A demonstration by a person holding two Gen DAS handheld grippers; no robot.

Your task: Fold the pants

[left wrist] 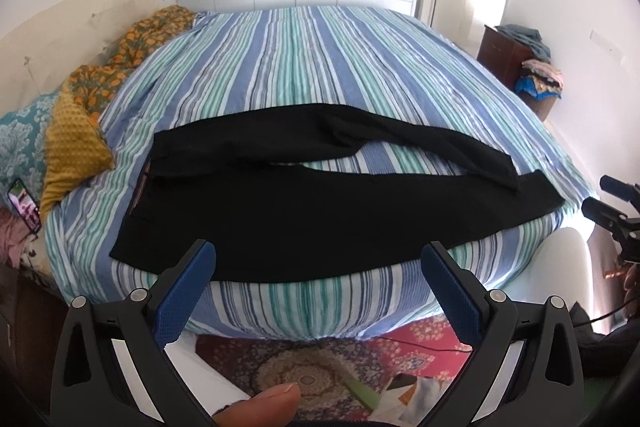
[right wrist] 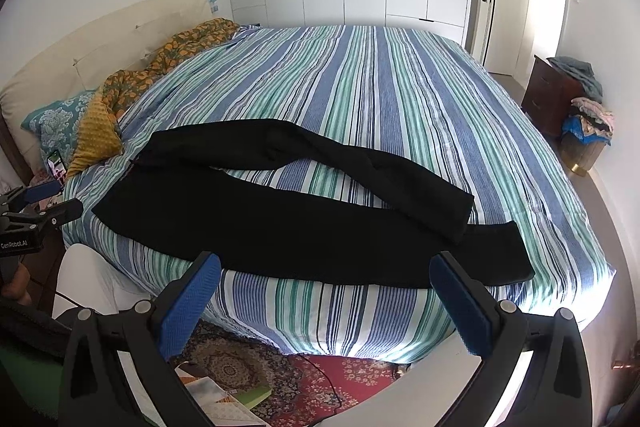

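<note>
Both grippers spread wide and empty, short of the bed's near edge.

Left gripper (left wrist: 318,259) and right gripper (right wrist: 325,269) with blue pads apart, touching nothing. Black pants (left wrist: 280,211) spread flat along near edge of striped bed (left wrist: 320,67), waistband toward the pillow end, cuffs toward the foot corner; far leg angled, its cuff seemingly overlapping the near leg. Yellow cushion (left wrist: 72,151) just beside waistband, phone (left wrist: 24,205) beyond it. Patterned rug (right wrist: 312,383) below bed's edge.
</note>
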